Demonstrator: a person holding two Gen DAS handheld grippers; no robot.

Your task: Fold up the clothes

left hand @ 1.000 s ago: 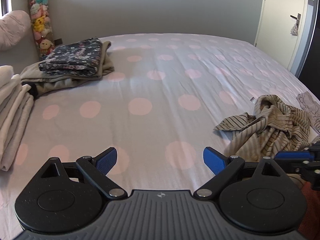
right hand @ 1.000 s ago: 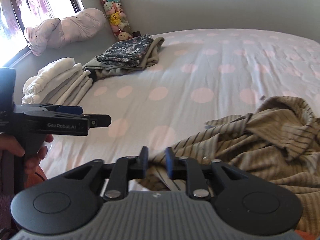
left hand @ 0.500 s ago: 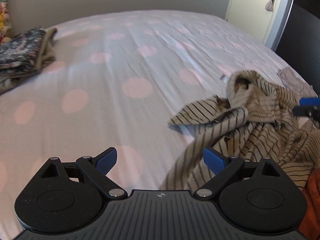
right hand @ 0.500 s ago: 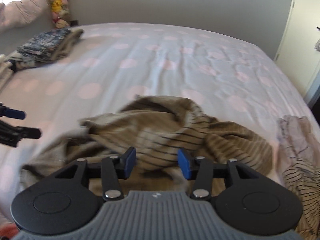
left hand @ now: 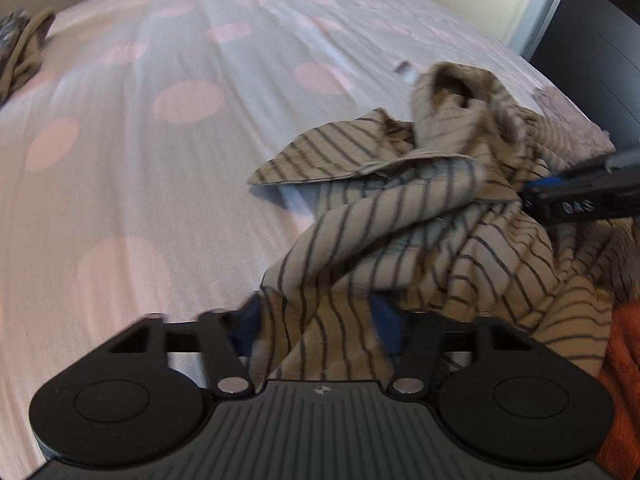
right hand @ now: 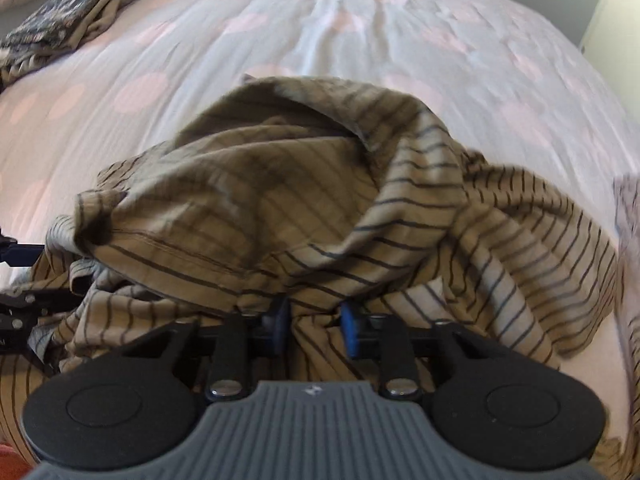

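The bed (right hand: 360,32) fills both views, a smooth pale sheet dotted with big soft pink circles, faint creases running up its middle. On it, toward the near edge, lies the striped shirt (right hand: 280,200), a crumpled heap of thin tan cloth with narrow dark lines, rumpled into folds and one hemmed edge showing its stitching. My right gripper (right hand: 314,326) has a bunch of that cloth between its blue pads, the jaws drawn most of the way in and pinching the fabric. My left gripper (left hand: 320,328) sits at the heap's other side; a twisted rope of the striped shirt (left hand: 400,220) runs down between its fingers, which stand a fair gap apart with the cloth filling the space, and in the blur I cannot tell whether they grip it. Far off, at the bed's far left corner, rests a folded pile (right hand: 68,20), a dark flowery piece on top of olive cloth.
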